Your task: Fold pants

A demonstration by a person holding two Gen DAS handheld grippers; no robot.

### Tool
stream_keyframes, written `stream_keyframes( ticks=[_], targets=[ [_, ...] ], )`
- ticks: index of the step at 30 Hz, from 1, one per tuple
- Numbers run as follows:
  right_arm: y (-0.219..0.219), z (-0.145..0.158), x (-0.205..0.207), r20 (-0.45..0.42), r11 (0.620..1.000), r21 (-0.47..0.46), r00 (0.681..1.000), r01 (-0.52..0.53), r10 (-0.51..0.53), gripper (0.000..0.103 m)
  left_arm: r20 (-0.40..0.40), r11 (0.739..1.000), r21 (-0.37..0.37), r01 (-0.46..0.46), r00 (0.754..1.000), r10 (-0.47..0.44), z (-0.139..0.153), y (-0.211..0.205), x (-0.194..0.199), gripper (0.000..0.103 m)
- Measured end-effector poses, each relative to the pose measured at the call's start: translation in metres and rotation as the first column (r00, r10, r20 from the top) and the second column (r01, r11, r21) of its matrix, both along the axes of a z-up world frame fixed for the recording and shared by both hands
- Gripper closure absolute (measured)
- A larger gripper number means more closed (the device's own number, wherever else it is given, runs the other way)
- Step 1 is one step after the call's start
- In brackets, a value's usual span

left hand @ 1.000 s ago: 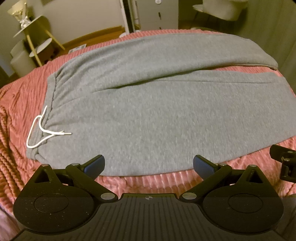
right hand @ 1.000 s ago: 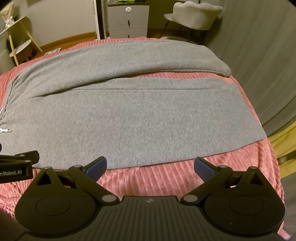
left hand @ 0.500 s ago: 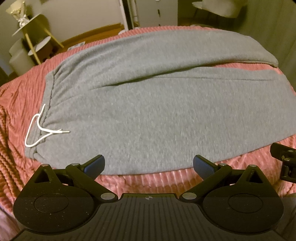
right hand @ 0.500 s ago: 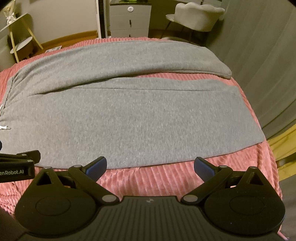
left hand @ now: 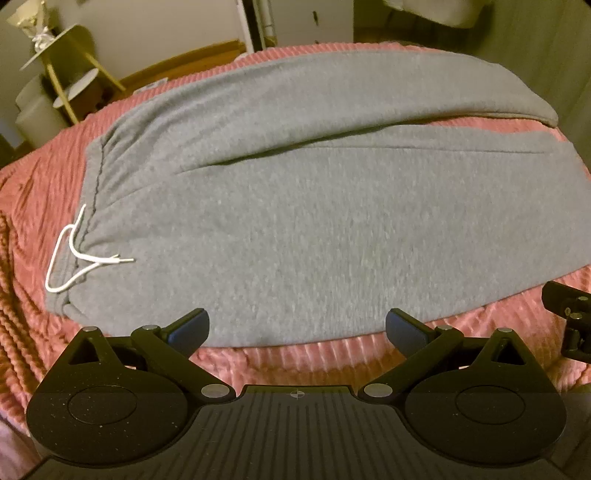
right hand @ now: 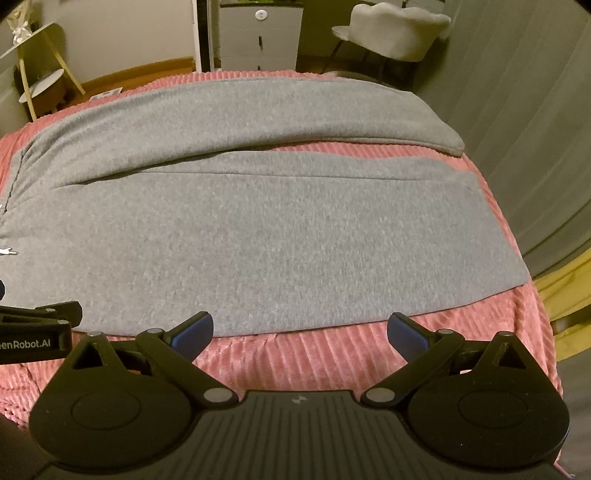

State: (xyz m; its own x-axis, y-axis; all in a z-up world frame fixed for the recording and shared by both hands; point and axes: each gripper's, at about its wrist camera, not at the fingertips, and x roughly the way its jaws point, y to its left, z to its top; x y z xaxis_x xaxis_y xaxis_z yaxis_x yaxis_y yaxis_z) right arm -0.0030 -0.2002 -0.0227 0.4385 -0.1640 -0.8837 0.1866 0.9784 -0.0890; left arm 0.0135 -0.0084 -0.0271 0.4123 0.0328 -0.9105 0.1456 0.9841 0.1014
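Pink blanket (right hand: 295, 362) bears grey pants (right hand: 258, 236), waistband cut off.

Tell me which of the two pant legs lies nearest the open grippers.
The near leg, lying flat with its long edge just ahead of the right gripper and left gripper. The far leg lies beyond it, angled away.

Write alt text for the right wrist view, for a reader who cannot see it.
Grey pants lie spread flat across a pink ribbed blanket, legs side by side and running to the right. The open right gripper hovers over the pants' near edge, holding nothing. Part of the left gripper shows at the left edge; a chair and drawers stand behind.
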Motion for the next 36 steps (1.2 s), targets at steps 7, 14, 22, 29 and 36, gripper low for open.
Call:
stream_keyframes(
  ticks=[7, 14, 22, 29, 36],
  targets=[
    [-0.001, -0.004, 0.003, -0.005, 1.0, 0.001, 1.0, -0.003, 0.003, 0.003, -0.015, 1.0, 0.003, 0.0, 1.0, 0.0, -0.005, -0.001, 0.004, 0.0],
    [-0.002, -0.009, 0.007, -0.007, 1.0, 0.011, 1.0, -0.009, 0.009, 0.003, -0.027, 1.0, 0.006, -0.001, 1.0, 0.001, -0.011, -0.002, 0.008, 0.0],
    [-0.005, -0.016, 0.011, -0.021, 1.0, 0.02, 1.0, -0.005, 0.005, 0.003, -0.038, 1.0, 0.01, -0.003, 0.999, 0.003, -0.018, -0.003, 0.014, 0.0],
    [-0.005, -0.02, 0.014, -0.028, 1.0, 0.027, 1.0, -0.004, 0.004, 0.003, -0.042, 1.0, 0.011, 0.001, 0.999, -0.001, -0.021, -0.004, 0.017, 0.0],
    [-0.004, -0.025, 0.019, -0.019, 0.999, 0.048, 1.0, -0.017, 0.018, 0.003, -0.036, 1.0, 0.006, 0.013, 0.999, -0.013, -0.023, -0.007, 0.017, 0.0]
  ],
)
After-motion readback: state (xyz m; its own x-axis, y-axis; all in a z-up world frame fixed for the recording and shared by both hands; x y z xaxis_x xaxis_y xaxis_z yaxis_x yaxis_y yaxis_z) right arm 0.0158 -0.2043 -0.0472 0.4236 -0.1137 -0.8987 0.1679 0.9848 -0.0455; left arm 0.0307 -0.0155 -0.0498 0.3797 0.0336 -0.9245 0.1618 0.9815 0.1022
